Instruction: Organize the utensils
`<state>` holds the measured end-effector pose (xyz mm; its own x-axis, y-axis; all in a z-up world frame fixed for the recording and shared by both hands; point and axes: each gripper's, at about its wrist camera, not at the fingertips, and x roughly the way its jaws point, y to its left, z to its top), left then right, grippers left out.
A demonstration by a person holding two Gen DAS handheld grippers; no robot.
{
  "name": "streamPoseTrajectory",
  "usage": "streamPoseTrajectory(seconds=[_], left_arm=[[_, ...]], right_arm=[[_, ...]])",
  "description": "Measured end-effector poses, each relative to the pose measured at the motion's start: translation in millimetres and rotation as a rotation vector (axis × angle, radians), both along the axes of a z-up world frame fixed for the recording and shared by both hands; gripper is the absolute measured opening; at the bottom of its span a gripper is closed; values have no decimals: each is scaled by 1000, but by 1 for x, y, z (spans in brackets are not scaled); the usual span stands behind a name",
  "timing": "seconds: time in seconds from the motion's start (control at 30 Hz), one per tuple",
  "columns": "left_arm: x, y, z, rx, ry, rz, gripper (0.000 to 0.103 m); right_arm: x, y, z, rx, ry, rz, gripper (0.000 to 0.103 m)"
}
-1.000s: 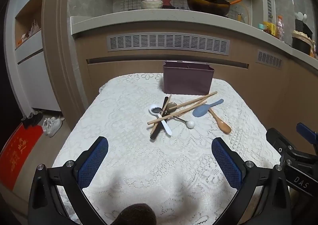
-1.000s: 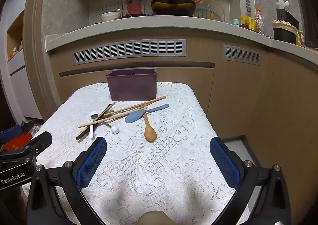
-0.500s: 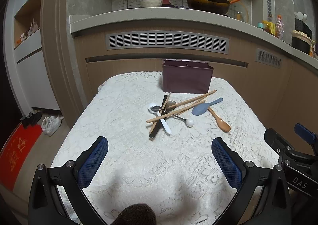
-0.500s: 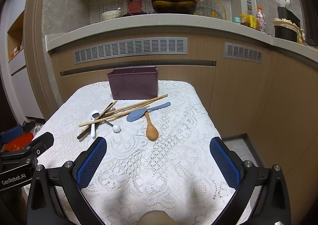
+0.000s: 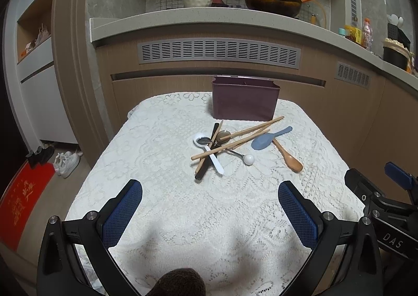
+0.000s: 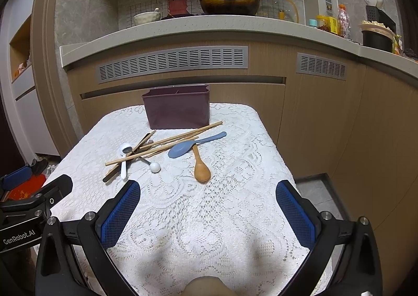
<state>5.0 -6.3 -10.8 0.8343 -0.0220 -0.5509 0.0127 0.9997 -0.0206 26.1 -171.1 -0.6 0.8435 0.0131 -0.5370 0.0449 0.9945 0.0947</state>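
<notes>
Both the left gripper point(image 5: 210, 207) and right gripper point(image 6: 208, 205) hover spread apart over the bench's point(image 5: 156, 191) near edge; utensils point(image 5: 235, 141) lie heaped mid-bench before the purple holder point(image 5: 244, 101) at its far edge.

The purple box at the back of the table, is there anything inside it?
Looking down from the right wrist view, the purple box shows only its open rim and a thin divider. No utensil sticks out above the rim. Its front wall hides the bottom, so that part cannot be seen.

Tangled utensils point(image 5: 230, 144) — chopsticks, spoons — lie just before the upright purple holder point(image 5: 245, 98).
</notes>
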Motion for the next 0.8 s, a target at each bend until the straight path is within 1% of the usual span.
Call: streamPoseTrajectory(seconds=[0.8], left_arm=[[2, 0, 0, 0, 5, -1, 103]], right_arm=[[2, 1, -1, 6, 3, 0, 103]])
